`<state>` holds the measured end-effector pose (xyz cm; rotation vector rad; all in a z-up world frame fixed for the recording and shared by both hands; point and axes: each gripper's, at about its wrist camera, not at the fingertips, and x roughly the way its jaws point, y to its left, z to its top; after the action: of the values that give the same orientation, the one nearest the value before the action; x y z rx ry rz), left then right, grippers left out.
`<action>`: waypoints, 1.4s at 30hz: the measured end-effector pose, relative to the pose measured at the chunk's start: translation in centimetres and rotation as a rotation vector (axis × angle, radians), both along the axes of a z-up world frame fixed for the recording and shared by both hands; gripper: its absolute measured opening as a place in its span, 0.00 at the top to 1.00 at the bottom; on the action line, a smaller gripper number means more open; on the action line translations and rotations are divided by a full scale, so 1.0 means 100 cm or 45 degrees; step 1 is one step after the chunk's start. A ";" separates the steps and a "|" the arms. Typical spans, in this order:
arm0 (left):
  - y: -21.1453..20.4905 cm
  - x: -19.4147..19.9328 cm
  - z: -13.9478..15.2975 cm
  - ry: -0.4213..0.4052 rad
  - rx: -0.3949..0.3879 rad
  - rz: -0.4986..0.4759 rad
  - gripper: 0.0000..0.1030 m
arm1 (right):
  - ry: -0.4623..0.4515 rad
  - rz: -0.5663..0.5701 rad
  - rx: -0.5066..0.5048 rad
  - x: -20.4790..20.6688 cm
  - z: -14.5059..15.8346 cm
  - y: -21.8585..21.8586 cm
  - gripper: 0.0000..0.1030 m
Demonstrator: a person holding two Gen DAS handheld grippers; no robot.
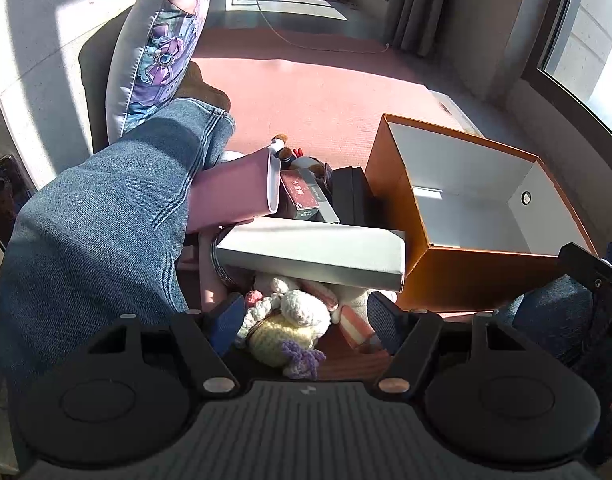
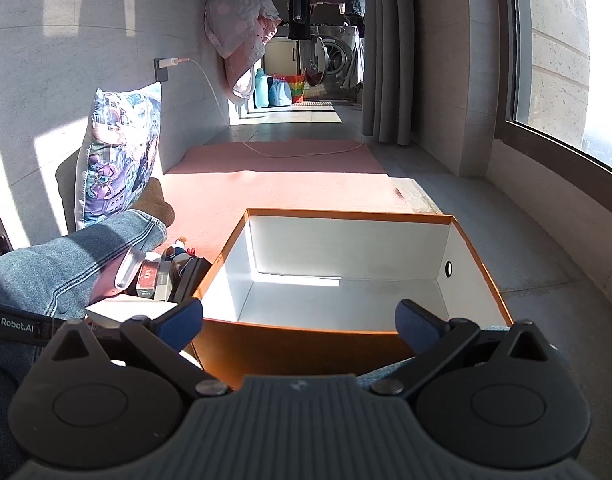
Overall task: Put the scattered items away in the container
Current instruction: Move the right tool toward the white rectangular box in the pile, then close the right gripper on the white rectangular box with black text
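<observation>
- Nearest of all, the left gripper (image 1: 306, 320) hangs with its two blue-padded fingers (image 1: 226, 322) spread wide and nothing clasped; a crocheted cream and yellow toy (image 1: 290, 320) with a purple tuft lies directly between and just below them, at the near-left corner of the orange box (image 1: 465, 276).
- Beside that toy, towards the box, lies one pink-and-white striped soft piece (image 1: 355, 326); what it is I cannot tell.
- The right gripper (image 2: 300, 322) is also released, fingers apart and empty, poised over the near wall of the orange box.
- Two denim-clad legs are in view: the person's left leg (image 1: 106, 220) stretches away on the far-left side from the box, ending in a brown sock (image 1: 202, 88); a knee (image 1: 553, 308) sits against the box's near right corner.
- One long white carton (image 1: 313, 254) lies just left of the box, its long axis running crosswise, one end touching the box's near corner, resting over the soft toys.
- Behind it, still left of the box: one pink pouch (image 1: 234, 196) tilted against the leg, one dark red small box (image 1: 302, 194) with its long axis pointing away, and one black case (image 1: 351, 196) right against the box's left wall.
- One small plush figure (image 1: 286, 152) peeks out beyond those.
- The orange box stands open and upright on the floor, white inside, holding nothing, with one round hole (image 2: 448, 268) in its right wall; its long axis runs left to right in the right wrist view.
- Far left of the box, one printed cushion (image 2: 122, 160) leans on the wall, and a pink mat (image 2: 282, 176) spreads behind the box.
</observation>
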<state>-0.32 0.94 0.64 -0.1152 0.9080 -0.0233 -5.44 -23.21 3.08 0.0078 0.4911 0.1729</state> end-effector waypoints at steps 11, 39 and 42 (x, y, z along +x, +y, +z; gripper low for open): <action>0.012 0.002 0.001 0.004 -0.024 0.024 0.34 | 0.040 0.144 -0.054 0.021 0.003 0.032 0.00; 0.032 0.031 -0.017 0.182 0.062 -0.225 0.51 | 0.280 0.702 -0.399 0.077 -0.025 0.138 0.44; 0.030 0.037 -0.020 0.208 0.114 -0.231 0.51 | 0.286 0.765 -0.468 0.082 -0.031 0.149 0.44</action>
<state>3.38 3.89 -1.40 0.0501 1.0792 -0.1435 2.73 -8.34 -0.04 -0.4881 0.7349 0.6724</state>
